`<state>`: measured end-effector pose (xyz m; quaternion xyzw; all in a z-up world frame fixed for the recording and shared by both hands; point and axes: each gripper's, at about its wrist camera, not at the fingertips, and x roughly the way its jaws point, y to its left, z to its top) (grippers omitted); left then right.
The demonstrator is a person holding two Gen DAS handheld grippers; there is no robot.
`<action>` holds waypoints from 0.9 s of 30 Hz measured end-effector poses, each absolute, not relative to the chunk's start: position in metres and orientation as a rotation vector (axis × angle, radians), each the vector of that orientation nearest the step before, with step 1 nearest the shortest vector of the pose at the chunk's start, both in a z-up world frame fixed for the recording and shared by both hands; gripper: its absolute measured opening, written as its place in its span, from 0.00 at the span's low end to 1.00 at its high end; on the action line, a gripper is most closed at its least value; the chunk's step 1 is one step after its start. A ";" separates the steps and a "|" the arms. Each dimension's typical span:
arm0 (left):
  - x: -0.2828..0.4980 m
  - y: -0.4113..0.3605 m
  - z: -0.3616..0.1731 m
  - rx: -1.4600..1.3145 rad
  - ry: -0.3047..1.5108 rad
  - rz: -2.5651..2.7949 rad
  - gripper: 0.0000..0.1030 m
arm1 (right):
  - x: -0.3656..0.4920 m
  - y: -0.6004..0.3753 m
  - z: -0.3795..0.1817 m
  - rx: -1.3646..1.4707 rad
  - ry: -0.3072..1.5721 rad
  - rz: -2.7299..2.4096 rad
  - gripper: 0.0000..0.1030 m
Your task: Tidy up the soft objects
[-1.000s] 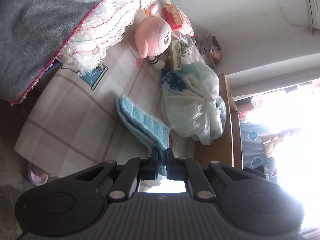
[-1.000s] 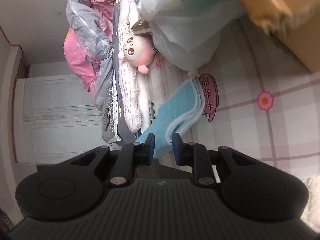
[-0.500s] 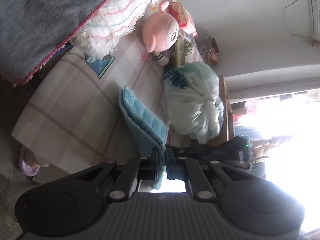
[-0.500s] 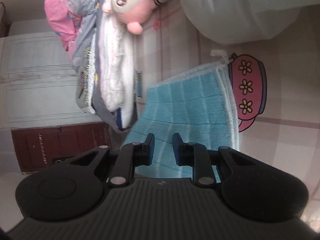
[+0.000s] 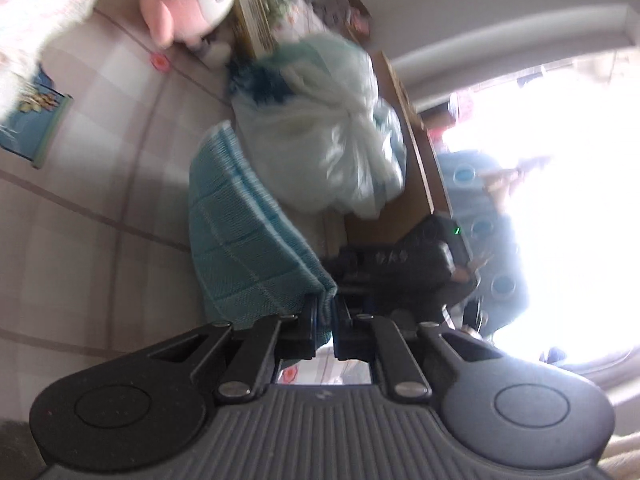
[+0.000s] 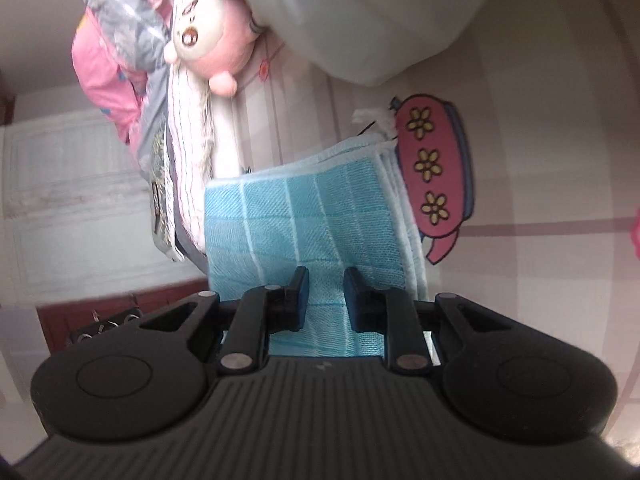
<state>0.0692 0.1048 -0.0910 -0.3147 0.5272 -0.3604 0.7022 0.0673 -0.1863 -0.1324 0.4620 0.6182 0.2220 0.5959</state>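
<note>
Both your left tongs [image 5: 324,320] and right tongs [image 6: 326,300] are clamped on the folded blue towel [image 6: 304,216] over the bed [image 6: 540,160]: light, floppy stuff, so grip near the corners.

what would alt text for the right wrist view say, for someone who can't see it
The right gripper holds a folded blue checked towel between its jaws, over a pale checked bedsheet printed with a pink flowered teapot. Beyond lie a pink plush toy, stacked bedding and a large pale plastic bag.
</note>
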 end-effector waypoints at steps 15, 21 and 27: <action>0.062 0.060 -0.112 -0.471 1.287 -0.878 0.08 | 0.061 -0.218 -0.079 1.057 1.166 0.499 0.20; 0.058 0.059 -0.116 -0.444 1.296 -0.853 0.08 | 0.059 -0.216 -0.054 1.033 1.072 0.623 0.30; 0.056 0.055 -0.115 -0.432 1.292 -0.840 0.08 | 0.061 -0.203 -0.087 1.013 1.239 0.567 0.32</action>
